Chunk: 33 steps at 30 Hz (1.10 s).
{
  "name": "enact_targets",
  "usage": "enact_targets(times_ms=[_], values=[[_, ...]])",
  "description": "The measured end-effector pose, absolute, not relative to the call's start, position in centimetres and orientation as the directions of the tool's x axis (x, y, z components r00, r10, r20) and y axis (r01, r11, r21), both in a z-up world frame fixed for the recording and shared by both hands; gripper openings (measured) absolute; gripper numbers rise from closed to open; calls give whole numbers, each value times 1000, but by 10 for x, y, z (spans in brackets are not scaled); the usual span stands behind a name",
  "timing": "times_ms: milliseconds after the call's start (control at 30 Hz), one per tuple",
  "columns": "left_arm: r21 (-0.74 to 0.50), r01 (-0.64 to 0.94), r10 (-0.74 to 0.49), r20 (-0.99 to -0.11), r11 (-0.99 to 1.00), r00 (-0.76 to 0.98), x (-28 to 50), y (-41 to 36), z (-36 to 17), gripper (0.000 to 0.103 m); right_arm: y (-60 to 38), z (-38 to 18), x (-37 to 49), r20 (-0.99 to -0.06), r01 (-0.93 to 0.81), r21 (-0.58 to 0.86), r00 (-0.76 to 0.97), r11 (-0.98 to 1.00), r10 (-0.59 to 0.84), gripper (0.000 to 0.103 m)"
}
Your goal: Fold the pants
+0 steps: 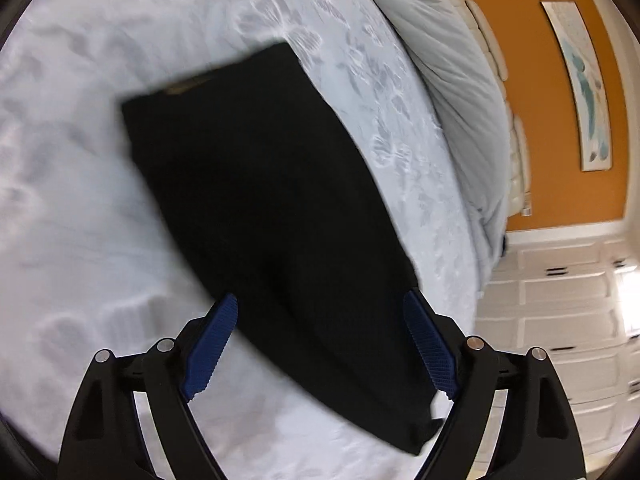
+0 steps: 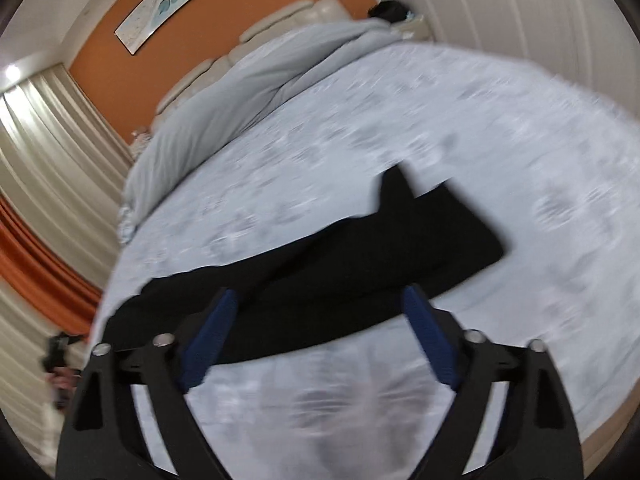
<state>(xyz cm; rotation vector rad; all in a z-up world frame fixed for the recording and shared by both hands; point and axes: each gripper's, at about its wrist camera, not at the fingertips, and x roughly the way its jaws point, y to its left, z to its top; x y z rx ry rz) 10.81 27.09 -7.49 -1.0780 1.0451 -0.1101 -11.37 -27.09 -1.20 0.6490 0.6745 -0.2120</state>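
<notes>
Only the left wrist view shows the pants' (image 1: 256,208) waistband label and white cabinets (image 1: 560,312); the right shows curtains (image 2: 44,168). The black pants lie flat on the bed (image 1: 100,220), folded lengthwise. Left claw (image 1: 320,344) and right claw (image 2: 320,336) both gape wide, holding nothing.
</notes>
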Motion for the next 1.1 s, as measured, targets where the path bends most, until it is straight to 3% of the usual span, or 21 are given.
enact_targets(times_ms=[200, 300, 367, 467, 500, 567, 633, 667, 767, 867, 933, 1000, 1100], values=[[-800, -441, -596, -598, 406, 536, 125, 258, -112, 75, -266, -41, -69, -677, 493, 538, 736, 684, 2, 86], [-804, -426, -609, -593, 415, 527, 130, 253, -113, 60, -275, -63, -43, -698, 533, 582, 715, 614, 41, 86], [-818, -399, -635, -574, 414, 516, 138, 248, -113, 31, -272, -64, -26, -689, 505, 601, 721, 619, 81, 86], [-812, -396, -643, -582, 429, 497, 146, 245, -117, 6, -264, -68, 5, -711, 509, 573, 699, 642, 81, 85], [-811, -402, -647, -583, 426, 491, 148, 245, -119, 4, -265, -77, 22, -745, 538, 545, 663, 643, 76, 83], [-816, -411, -657, -574, 407, 488, 152, 245, -123, 3, -268, -96, 39, -782, 576, 509, 620, 640, 64, 62], [-824, -382, -663, -564, 418, 492, 158, 245, -117, 2, -269, -108, 53, -805, 582, 466, 591, 666, 47, 10], [-827, -367, -661, -561, 426, 498, 160, 246, -113, 2, -270, -105, 56, -797, 574, 465, 603, 674, 35, 3], [-856, -186, -645, -491, 482, 585, 157, 247, -66, 2, -269, -49, 35, -610, 437, 589, 792, 680, 20, 3], [-835, -8, -637, -426, 551, 642, 137, 248, -18, 2, -252, 9, -4, -438, 278, 585, 899, 762, 8, 3], [-821, -7, -631, -444, 571, 636, 128, 253, -19, 3, -250, 7, -28, -470, 309, 539, 882, 784, -25, 4], [-812, -113, -634, -526, 572, 567, 123, 260, -49, 3, -265, -44, -32, -628, 393, 555, 776, 733, 59, 5], [-743, -274, -609, -662, 611, 437, 121, 262, -98, 3, -275, -102, -26, -775, 499, 535, 611, 682, 161, 10]])
